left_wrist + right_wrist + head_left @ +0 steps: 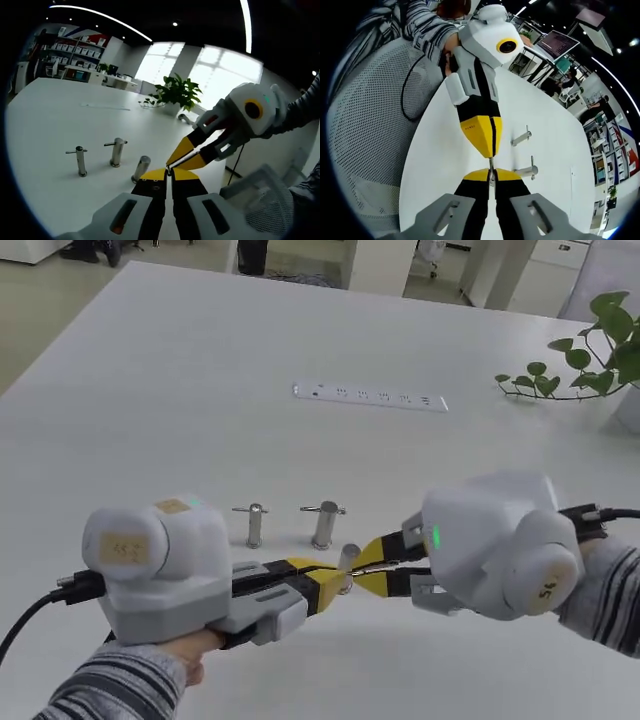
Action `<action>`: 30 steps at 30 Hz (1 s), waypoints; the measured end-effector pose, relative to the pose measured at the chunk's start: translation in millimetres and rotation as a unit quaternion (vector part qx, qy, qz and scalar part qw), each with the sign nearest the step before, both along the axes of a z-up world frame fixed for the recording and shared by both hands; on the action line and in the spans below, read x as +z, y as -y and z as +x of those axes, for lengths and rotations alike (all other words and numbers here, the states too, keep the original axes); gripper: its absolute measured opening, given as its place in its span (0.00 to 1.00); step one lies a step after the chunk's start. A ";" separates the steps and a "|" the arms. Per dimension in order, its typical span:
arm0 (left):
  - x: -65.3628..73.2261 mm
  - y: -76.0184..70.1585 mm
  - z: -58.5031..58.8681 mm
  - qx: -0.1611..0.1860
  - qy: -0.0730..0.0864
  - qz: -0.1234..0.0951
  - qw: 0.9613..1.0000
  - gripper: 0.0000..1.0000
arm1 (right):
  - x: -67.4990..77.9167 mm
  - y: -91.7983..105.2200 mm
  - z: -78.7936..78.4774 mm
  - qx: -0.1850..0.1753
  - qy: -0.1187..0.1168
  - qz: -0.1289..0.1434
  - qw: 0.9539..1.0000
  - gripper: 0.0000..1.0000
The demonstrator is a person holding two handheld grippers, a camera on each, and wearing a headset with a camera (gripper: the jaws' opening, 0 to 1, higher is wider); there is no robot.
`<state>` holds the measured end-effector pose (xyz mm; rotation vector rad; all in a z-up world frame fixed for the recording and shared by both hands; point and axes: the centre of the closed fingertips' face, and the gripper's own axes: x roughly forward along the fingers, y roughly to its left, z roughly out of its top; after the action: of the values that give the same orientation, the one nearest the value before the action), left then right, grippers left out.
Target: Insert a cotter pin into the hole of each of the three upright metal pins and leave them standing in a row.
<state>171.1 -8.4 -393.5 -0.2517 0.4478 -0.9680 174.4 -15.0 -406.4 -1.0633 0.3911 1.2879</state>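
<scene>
the left gripper [322,585] reaches in from the lower left of the head view, held low and nearly level, its yellow-tipped jaws pointing right. the right gripper [372,565] comes from the opposite side, jaws pointing left, so the two meet tip to tip just above the desk [200,390]. a striped sleeve shows behind each gripper.

in the right gripper view a thin cotter pin [491,166] runs straight from the closed tips of the left gripper [490,154] down into the right gripper [491,175], whose jaws are drawn together on it. the left jaws are likewise pressed together on the pin's far end, as far as the pictures let one tell.

the bare metal pin [348,560] stands right at the meeting tips in the head view, short, silvery and round-topped. the left gripper view sets it just left of the jaws [141,168], apart from the cotter pin [187,159]. two more metal pins stand upright in a row behind it, one at the left [255,525] and one in the middle [323,523], each with a cotter pin through its top.

the head view adds a white power strip [370,395] farther back and a green plant [590,360] at the right edge. the right gripper view brings in a mesh chair [365,125] beside the desk.
</scene>
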 end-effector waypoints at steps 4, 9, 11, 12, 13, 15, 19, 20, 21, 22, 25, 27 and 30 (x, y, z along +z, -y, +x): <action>0.7 2.2 -2.0 -0.013 0.024 0.018 0.999 0.00 | -0.4 4.0 0.9 -0.012 -0.019 0.004 1.000 0.00; 4.3 7.1 -7.7 -0.041 0.065 0.044 0.996 0.00 | -4.5 11.0 -0.9 -0.015 -0.039 -0.004 0.999 0.01; 4.6 9.3 -10.5 -0.053 0.079 0.056 0.994 0.00 | -6.1 12.2 -3.1 -0.016 -0.049 -0.003 0.999 0.01; 4.9 10.4 -12.4 -0.059 0.084 0.060 0.993 0.00 | -7.2 12.9 -4.5 -0.015 -0.053 -0.005 0.998 0.01; 5.1 11.9 -14.3 -0.066 0.090 0.064 0.992 0.00 | -9.0 14.1 -5.9 -0.013 -0.056 -0.009 0.998 0.01; 3.2 12.5 -15.8 -0.072 0.095 0.074 0.990 0.00 | -10.6 15.0 -7.9 -0.010 -0.061 -0.012 0.998 0.00; 0.5 13.4 -17.7 -0.083 0.100 0.084 0.988 0.00 | -13.3 16.4 -11.6 -0.008 -0.070 -0.017 0.997 0.00; -0.1 13.3 -18.2 -0.085 0.100 0.086 0.988 0.00 | -13.8 16.9 -12.3 -0.008 -0.072 -0.018 0.997 0.00; -1.1 13.1 -17.9 -0.085 0.099 0.088 0.988 0.00 | -13.9 17.1 -12.6 -0.008 -0.074 -0.020 0.997 0.00; -2.3 12.6 -18.1 -0.086 0.099 0.091 0.987 0.00 | -13.7 17.5 -12.5 -0.008 -0.073 -0.021 0.997 0.00; -5.3 11.8 -16.9 -0.085 0.105 0.102 0.986 0.00 | -12.7 18.3 -11.5 -0.009 -0.070 -0.028 0.997 0.00; -6.0 11.4 -15.0 -0.081 0.107 0.106 0.985 0.00 | -12.4 18.8 -10.7 -0.003 -0.064 -0.035 0.997 0.00; -7.6 8.3 -10.3 -0.070 0.114 0.120 0.984 0.00 | -12.0 19.4 -9.2 -0.002 -0.056 -0.040 0.998 0.00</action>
<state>160.8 -16.8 -401.1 0.1108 0.3706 -1.0553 165.1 -34.4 -418.4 -1.0580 0.5331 1.3419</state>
